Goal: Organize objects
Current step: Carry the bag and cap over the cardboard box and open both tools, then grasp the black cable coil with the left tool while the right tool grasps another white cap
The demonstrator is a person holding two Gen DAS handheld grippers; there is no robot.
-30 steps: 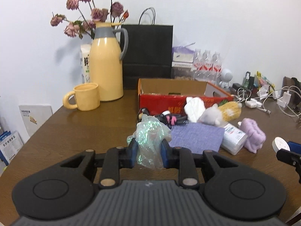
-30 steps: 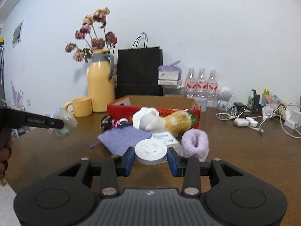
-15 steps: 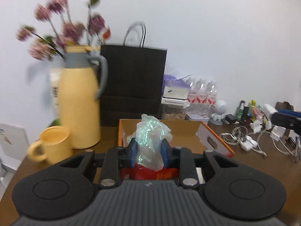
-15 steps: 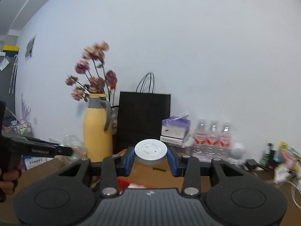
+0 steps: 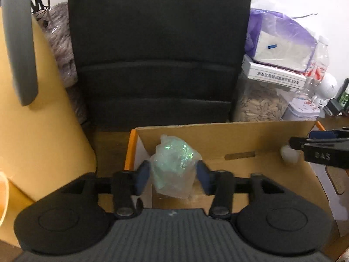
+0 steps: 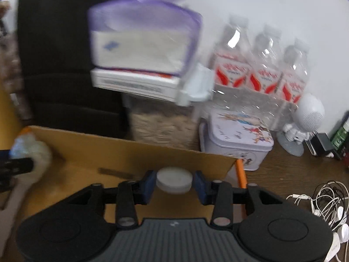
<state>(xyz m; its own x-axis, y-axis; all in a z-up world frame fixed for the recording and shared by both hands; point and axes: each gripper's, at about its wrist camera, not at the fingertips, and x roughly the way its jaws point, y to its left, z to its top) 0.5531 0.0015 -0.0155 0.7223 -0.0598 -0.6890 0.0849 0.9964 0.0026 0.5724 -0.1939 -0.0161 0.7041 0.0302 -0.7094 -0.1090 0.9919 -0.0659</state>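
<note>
Cardboard box [image 5: 240, 139] lies open under both grippers. On our left, we have the left gripper [image 5: 173, 175] clamped on a crinkled iridescent plastic bag [image 5: 174, 170], held over the box's near-left corner — a yellow jug [image 5: 43, 131] off to its left, a black paper bag [image 5: 157, 54] straight ahead. On our right, the right gripper [image 6: 174, 184] grips a white round disc [image 6: 174, 180] — over the box's right end, water bottles [image 6: 261, 65] beyond.
</note>
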